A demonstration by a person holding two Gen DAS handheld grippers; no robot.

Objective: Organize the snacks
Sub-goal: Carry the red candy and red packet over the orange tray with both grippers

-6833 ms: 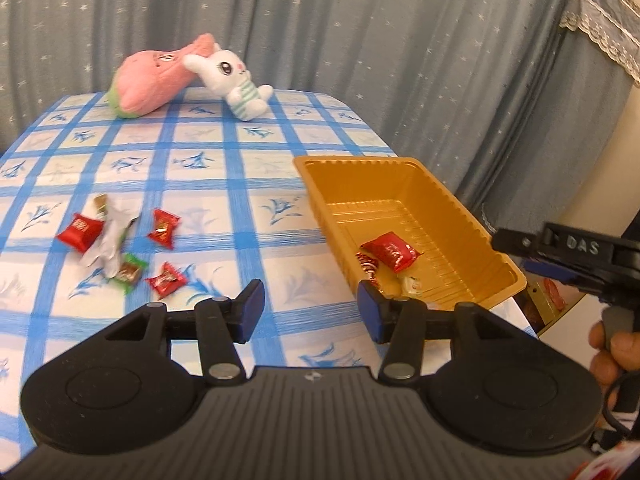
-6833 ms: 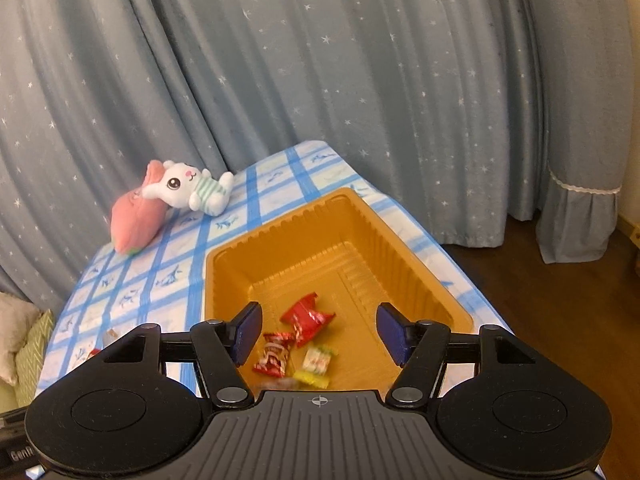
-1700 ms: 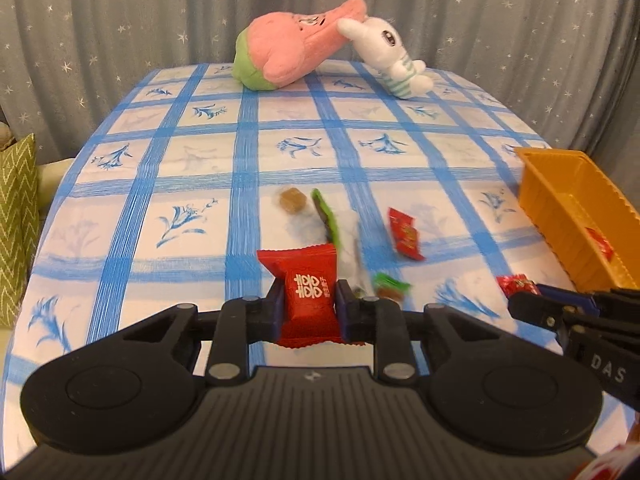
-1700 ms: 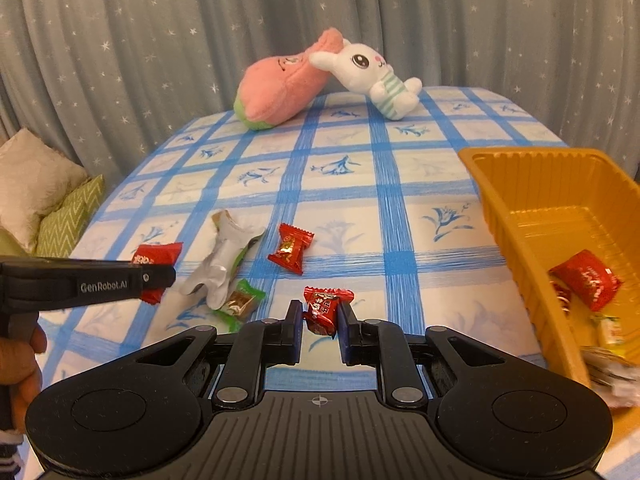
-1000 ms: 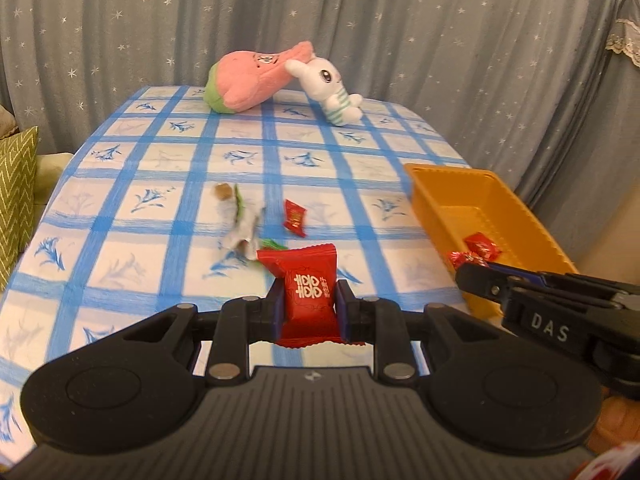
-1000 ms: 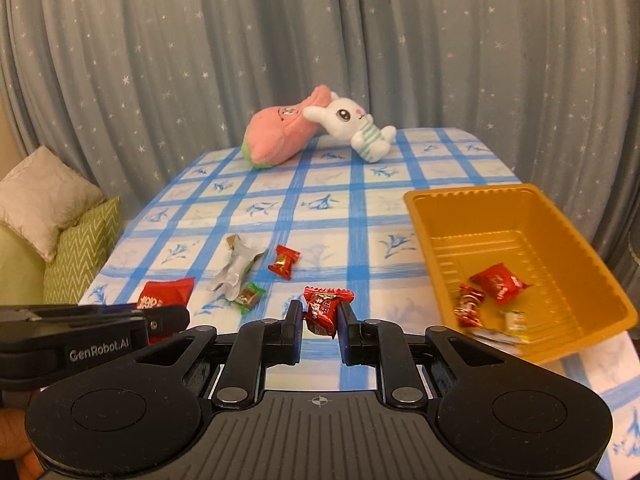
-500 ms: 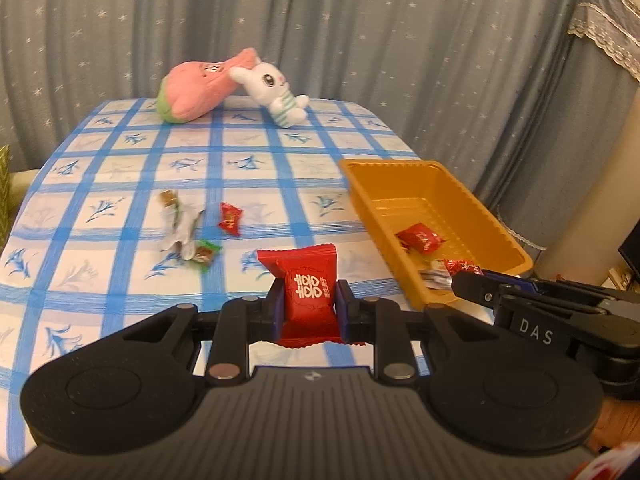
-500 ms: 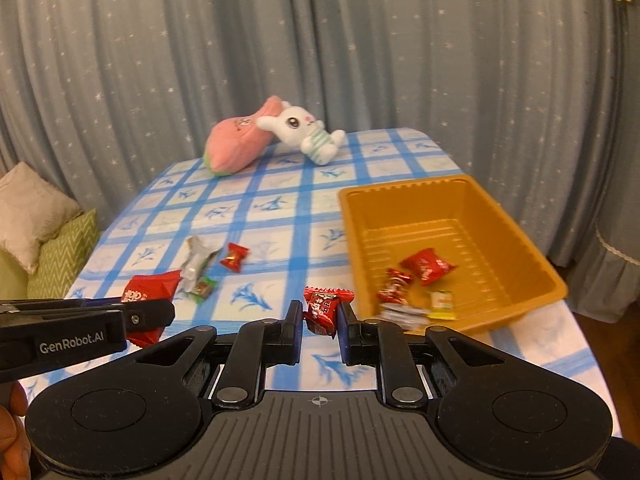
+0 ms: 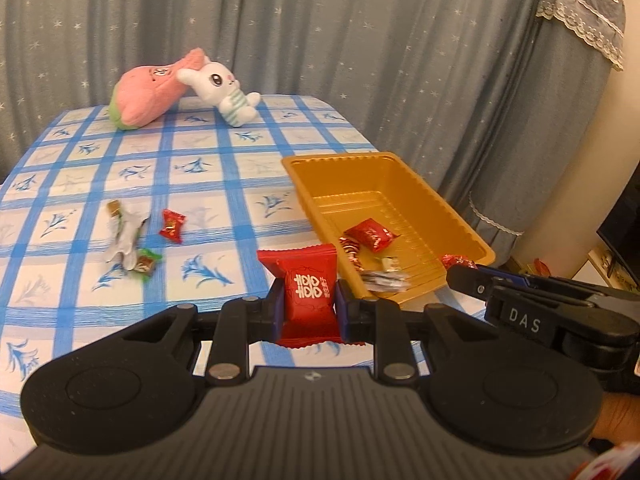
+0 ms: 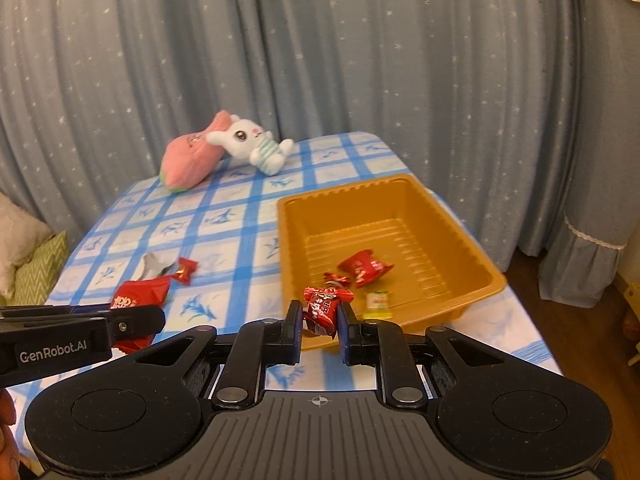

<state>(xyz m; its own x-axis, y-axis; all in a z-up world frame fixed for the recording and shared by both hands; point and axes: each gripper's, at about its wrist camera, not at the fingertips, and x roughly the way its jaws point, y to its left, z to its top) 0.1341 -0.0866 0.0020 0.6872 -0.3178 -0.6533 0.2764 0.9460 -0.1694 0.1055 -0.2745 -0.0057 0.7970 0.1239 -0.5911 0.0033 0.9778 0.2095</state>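
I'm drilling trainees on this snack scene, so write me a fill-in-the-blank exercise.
1. The left tongs are shut on a flat ____ packet.
2. The tray is coloured ____.
3. The white plush is a ____.
4. The right tongs grip a ____ candy.

Missing words: red; orange; rabbit; red

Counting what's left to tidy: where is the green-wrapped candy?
In the left wrist view, the green-wrapped candy lies on the tablecloth, left of the tray, touching the silver wrapper.
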